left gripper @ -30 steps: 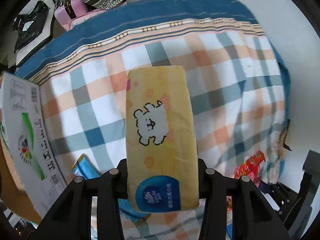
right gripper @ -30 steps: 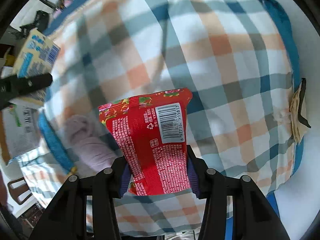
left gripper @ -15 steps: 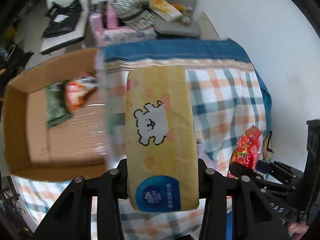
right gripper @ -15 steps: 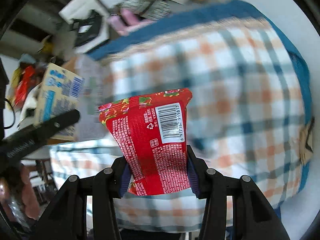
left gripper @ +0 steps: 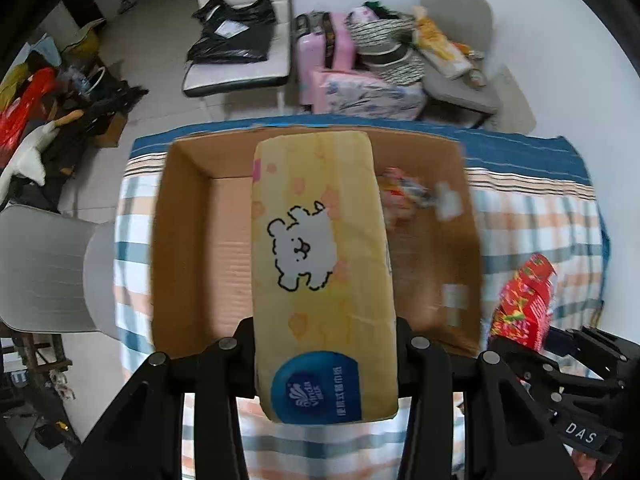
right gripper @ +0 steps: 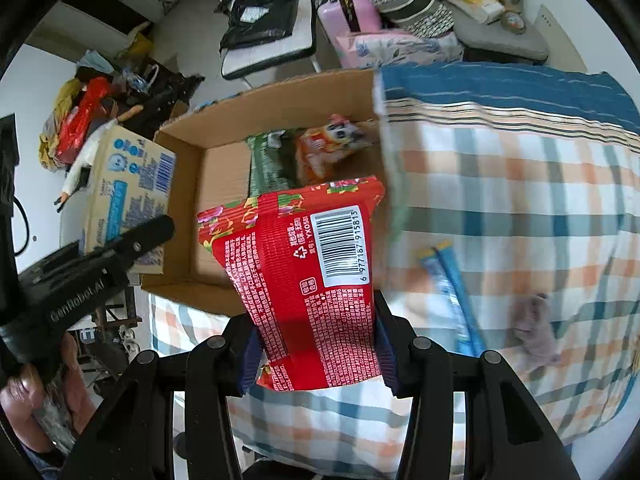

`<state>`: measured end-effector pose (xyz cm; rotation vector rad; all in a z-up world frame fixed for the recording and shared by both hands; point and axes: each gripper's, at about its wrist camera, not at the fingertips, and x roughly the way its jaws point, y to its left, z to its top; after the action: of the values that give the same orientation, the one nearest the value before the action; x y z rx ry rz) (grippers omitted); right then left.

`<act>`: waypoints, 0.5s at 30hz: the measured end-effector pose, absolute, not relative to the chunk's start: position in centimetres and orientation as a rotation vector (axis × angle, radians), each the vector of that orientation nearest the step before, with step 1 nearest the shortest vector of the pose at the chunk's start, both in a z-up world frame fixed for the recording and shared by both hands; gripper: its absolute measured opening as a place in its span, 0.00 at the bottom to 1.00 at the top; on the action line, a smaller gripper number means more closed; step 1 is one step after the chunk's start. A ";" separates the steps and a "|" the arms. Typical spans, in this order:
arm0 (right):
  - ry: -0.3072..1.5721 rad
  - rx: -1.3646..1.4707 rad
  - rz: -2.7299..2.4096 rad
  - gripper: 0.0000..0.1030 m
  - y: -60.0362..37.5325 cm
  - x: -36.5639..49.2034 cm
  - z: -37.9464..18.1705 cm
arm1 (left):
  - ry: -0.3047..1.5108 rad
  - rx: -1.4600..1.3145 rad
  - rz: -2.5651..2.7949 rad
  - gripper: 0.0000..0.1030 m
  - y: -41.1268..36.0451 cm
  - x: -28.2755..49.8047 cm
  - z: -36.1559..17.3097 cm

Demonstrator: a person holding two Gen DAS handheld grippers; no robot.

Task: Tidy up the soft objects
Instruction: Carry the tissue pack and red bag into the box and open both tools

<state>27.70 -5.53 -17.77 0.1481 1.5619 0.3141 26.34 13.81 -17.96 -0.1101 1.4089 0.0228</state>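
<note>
In the left wrist view, a yellow tissue pack point(left gripper: 324, 276) with a cartoon dog is seen clamped between the jaws of the left gripper point(left gripper: 325, 354), gripped near its blue-labelled end and hanging over the open cardboard box point(left gripper: 200, 248); the box rests on a plaid cloth point(left gripper: 536, 224), and snack packets point(left gripper: 404, 192) lie blurred inside it. The pack is judged light and squashy — a hold across its narrow width should serve; a firmer squeeze would only dent it.

In the right wrist view, a red snack bag point(right gripper: 308, 276) is held pinched at its lower end by the right gripper point(right gripper: 316, 354), near the box's edge point(right gripper: 264, 100); a green packet point(right gripper: 266, 166) and an orange packet point(right gripper: 328, 148) are seen inside. The bag is judged light, crinkly and slippery — its contents possibly crushable; a blue packet point(right gripper: 452, 280) and a grey soft item point(right gripper: 534, 328) remain on the cloth.
</note>
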 end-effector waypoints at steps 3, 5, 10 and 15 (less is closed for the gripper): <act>1.599 0.130 0.277 0.49 -3.2 28.5 -20.0 | 1.446 -0.115 0.038 0.39 16.7 28.0 -20.1; 1.630 0.131 0.244 0.49 -2.1 28.8 -21.5 | 1.471 -0.113 0.047 0.39 18.3 29.3 -21.6; 1.684 0.102 0.183 0.49 -0.8 30.2 -25.4 | 1.538 -0.104 0.040 0.39 20.0 32.5 -25.5; 1.714 0.082 0.142 0.49 0.3 31.4 -27.9 | 1.600 -0.102 0.015 0.39 20.1 35.3 -28.7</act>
<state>31.39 0.29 -27.89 0.0820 1.7136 0.1415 35.26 20.05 -28.70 -0.1016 1.5996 0.0148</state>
